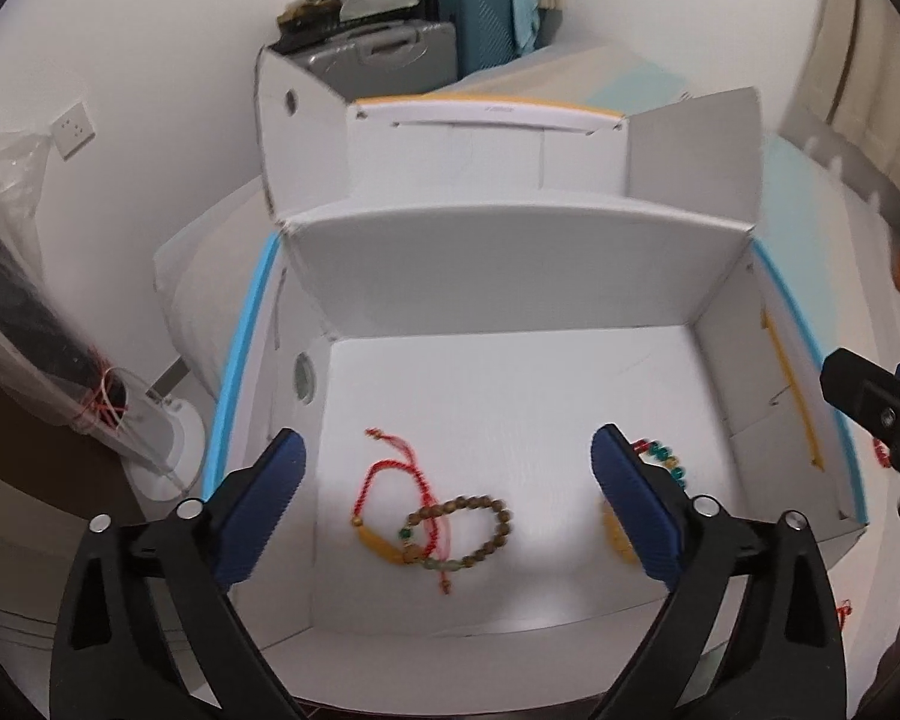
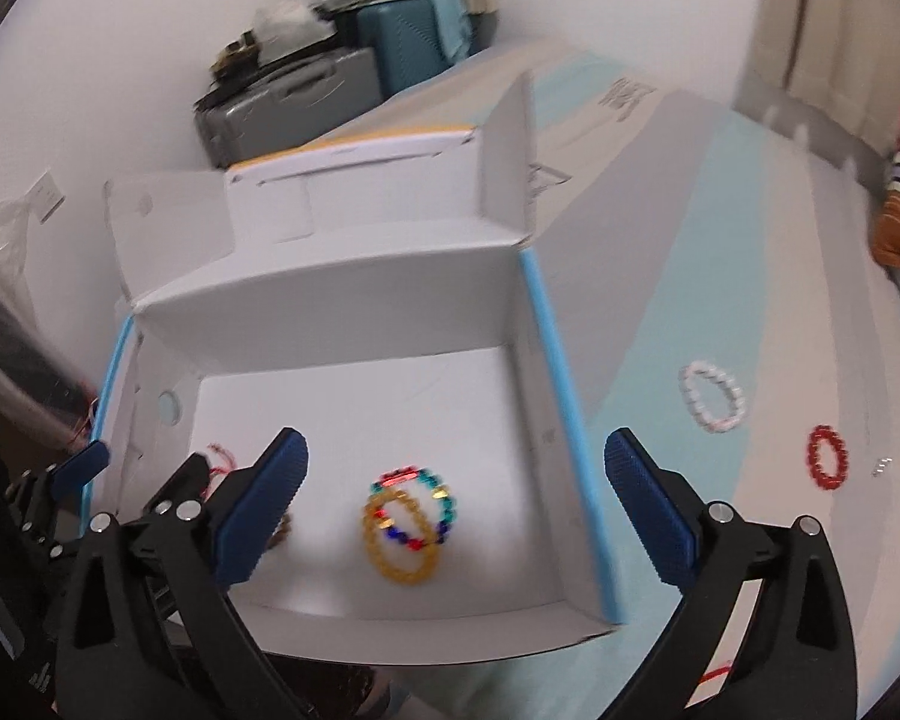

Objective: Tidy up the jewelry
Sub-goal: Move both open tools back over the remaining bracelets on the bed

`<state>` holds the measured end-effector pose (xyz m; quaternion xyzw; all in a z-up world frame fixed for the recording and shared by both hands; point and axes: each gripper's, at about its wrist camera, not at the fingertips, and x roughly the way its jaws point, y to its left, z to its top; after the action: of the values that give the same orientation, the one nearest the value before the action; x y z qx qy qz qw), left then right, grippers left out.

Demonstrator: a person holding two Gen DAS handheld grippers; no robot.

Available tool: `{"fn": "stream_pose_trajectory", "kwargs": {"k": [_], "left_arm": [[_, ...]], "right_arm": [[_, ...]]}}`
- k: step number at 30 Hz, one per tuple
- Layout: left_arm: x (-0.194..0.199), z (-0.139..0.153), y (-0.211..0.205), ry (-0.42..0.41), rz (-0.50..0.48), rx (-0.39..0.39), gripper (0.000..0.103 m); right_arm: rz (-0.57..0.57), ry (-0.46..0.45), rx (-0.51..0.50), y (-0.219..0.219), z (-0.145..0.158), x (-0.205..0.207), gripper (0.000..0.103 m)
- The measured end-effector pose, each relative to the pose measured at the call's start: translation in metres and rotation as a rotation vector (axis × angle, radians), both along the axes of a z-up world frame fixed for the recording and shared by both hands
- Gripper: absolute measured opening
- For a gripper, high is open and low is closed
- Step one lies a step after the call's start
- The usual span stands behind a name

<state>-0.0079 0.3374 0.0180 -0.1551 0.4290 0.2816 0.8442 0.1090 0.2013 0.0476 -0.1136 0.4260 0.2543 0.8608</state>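
White cardboard everywhere — the open box (image 1: 510, 396) is sitting on the bed with its flaps up, and four bracelets are lying on its floor. Under my left gripper (image 1: 448, 501) I've got the red cord bracelet (image 1: 390, 480) tangled over the brown bead bracelet (image 1: 480, 531), and under my right gripper (image 2: 456, 504) the yellow bead bracelet (image 2: 399, 546) overlaps the multicolour bead bracelet (image 2: 426, 501). Both tools are spread wide with nothing between the pads, so I'd say I'm at the end of a drop-off, both pairs sitting loose in the box. There's more to do though: the right view shows a white bead bracelet (image 2: 711, 396) and a red bead bracelet (image 2: 828, 459) out on the bedspread (image 2: 720, 210), well apart from the box on its right side, with a tiny silvery bit near the red one that I can't make out. Next move as I see it — swing the right gripper over the box's blue-edged wall, come down on one of those loops and pinch across the beads rather than the empty middle. They're thin and lie flat on soft fabric, so I'd go low and expect the pads to catch some bedding.
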Motion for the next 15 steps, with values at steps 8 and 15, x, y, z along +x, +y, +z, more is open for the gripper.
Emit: {"fn": "stream_pose_trajectory", "kwargs": {"k": [8, 15], "left_arm": [[0.019, 0.015, -0.05, -0.052, -0.105, 0.003, 0.097], [0.039, 0.02, -0.112, -0.064, -0.229, 0.02, 0.097]], "right_arm": [[-0.122, -0.036, 0.022, -0.064, 0.013, 0.023, 0.095], [-0.257, -0.061, 0.031, -0.135, 0.024, 0.054, 0.095]]}}
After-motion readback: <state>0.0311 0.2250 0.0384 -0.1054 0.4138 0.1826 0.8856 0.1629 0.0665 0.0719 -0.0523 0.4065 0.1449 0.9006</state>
